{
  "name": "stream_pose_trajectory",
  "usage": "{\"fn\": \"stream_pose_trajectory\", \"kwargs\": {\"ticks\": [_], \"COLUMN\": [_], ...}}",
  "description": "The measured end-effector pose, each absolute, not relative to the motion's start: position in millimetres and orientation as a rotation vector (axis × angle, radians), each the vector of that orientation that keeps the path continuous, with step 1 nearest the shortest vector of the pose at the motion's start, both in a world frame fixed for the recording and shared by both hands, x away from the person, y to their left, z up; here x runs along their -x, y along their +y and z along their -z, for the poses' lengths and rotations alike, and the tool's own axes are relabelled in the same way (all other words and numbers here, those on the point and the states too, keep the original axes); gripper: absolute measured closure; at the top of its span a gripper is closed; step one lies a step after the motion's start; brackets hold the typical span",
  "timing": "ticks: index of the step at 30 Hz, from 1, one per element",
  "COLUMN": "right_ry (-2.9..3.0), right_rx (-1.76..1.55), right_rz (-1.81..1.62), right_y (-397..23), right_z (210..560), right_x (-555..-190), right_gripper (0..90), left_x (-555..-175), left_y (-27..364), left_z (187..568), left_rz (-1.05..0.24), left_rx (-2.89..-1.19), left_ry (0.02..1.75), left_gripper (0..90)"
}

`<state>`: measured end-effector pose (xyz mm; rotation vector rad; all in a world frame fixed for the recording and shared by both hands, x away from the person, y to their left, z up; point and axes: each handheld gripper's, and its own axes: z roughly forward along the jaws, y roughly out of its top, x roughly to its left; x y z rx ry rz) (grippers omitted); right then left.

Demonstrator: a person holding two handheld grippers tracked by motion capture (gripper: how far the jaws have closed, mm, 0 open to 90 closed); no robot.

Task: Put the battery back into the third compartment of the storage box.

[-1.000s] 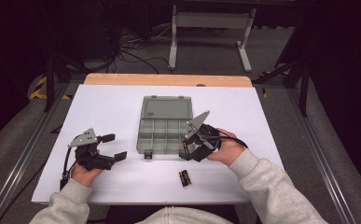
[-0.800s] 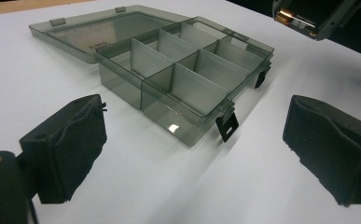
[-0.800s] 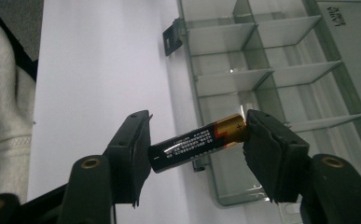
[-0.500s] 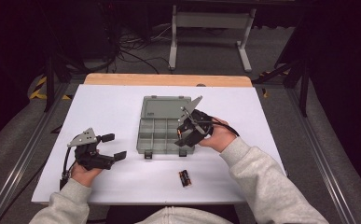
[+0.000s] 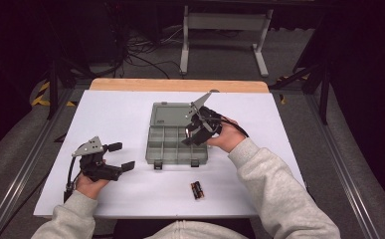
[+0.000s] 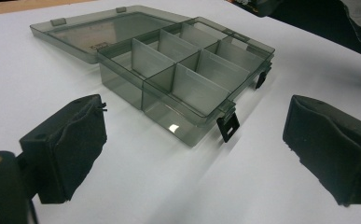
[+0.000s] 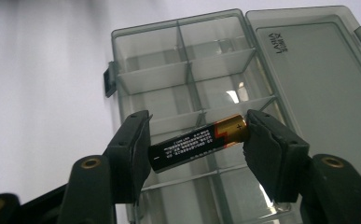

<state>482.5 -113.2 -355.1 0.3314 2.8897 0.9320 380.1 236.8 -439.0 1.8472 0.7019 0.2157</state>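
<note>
With my right gripper [image 7: 197, 140] pinching a battery [image 7: 197, 141] end to end over the box [image 5: 176, 144] and my left gripper [image 6: 192, 154] open, it could pop free.

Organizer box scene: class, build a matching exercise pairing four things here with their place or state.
Things:
1. right gripper
2. left gripper
3. organizer box
4. loose batteries

States:
A. lid open, flat on the table
B. lying on the table near the front edge
C. jaws apart, holding nothing
D. clamping a battery by its ends

Pairs: 1-D, 2-C, 3-A, 4-B
</note>
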Motion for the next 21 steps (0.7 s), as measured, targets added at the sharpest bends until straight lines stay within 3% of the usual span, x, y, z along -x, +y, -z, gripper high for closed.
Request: {"fn": "stream_pose_trajectory", "kwargs": {"ticks": [21], "right_ry": [2.867], "right_rx": [-0.419], "right_rz": [-0.901], "right_y": [-106], "right_z": [359], "right_x": [-520], "right_gripper": [42.2], "left_x": [-381], "left_y": [238], "left_z": [439], "left_rz": [-0.213], "left_rx": [-1.848], "left_ry": [0.703], "left_gripper": [6.6]}}
